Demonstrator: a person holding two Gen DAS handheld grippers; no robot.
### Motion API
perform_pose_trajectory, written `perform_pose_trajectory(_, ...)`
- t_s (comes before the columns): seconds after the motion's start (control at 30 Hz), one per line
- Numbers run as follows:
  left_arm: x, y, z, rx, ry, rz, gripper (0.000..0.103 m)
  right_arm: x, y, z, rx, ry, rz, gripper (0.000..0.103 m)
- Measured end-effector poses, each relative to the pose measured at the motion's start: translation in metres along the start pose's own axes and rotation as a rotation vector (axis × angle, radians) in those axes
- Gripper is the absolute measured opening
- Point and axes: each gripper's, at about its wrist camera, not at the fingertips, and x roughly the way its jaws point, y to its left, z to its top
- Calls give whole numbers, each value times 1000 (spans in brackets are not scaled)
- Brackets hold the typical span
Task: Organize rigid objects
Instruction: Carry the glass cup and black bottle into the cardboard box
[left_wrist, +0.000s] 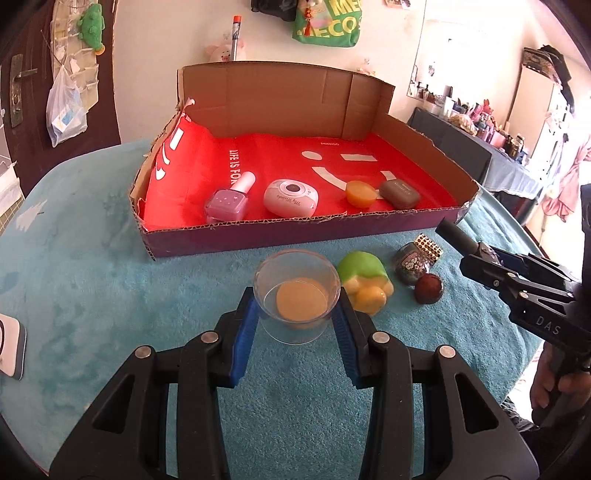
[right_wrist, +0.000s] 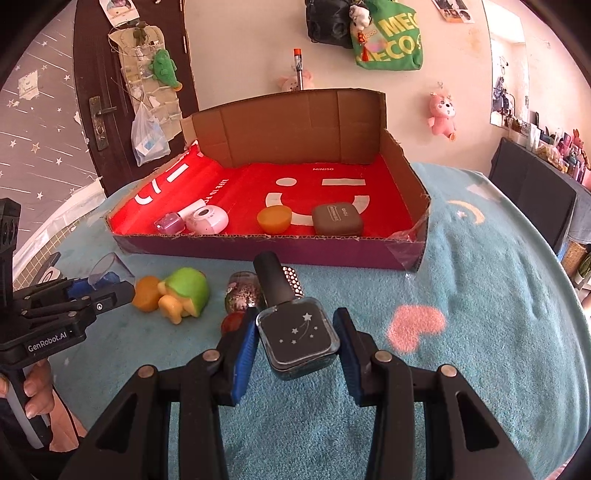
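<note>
My left tool (left_wrist: 297, 295) tilts downward over the table, its blue pads (left_wrist: 243, 332) pressed on either side of a clear plastic cup (left_wrist: 295, 295), held closed on it. My right tool (right_wrist: 295, 332) tilts down likewise, pads (right_wrist: 243, 350) clamped on a dark nail polish bottle (right_wrist: 295, 332) whose cap points away from me. My left hand (right_wrist: 35, 391) wraps the grip near the table's left edge; my right hand (left_wrist: 554, 384) wraps its grip at the right edge.

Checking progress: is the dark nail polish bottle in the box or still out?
Out. The dark nail polish bottle sits between the right gripper pads above the blanket, short of the cardboard box.
</note>
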Motion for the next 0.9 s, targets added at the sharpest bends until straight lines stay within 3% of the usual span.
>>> perform_pose_trajectory(0.23, -2, -7, 26, 29, -30, -38, 38, -6, 4, 29, -33, -55, 14, 43)
perform_pose_trajectory(0.43, 21, -16, 70, 73, -14, -72, 38, 19, -4, 78, -33, -58, 29, 43)
perform_pose_trajectory(0.63, 64, -21, 110, 127, 59, -106, 38, 75, -13, 122, -48, 37, 20, 43)
perform_pose_trajectory(0.9, 120, -16, 132, 169, 161, -103, 38, 142, -30, 147, -21, 209, 29, 44)
